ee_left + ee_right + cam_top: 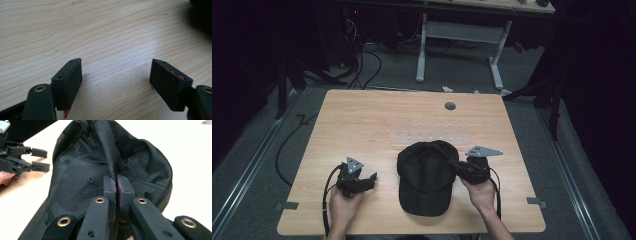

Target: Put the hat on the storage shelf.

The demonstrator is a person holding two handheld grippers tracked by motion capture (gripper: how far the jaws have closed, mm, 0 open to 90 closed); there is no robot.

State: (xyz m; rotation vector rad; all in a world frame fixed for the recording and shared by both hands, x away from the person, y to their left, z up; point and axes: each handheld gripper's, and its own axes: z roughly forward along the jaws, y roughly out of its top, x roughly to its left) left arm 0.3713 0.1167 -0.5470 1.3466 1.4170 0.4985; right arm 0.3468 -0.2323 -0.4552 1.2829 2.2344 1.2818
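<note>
Right gripper [117,185] pinches cap [82,177]; left gripper [116,75] spread.

Cap [427,175] blocks ctr (table [362,125] far half free).

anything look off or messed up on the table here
The black cap is out of shape: the right tongs pinch a fold of its crown, pulling the fabric into a ridge. The left tongs are open over bare wooden table. Nothing spilled or broken.
</note>
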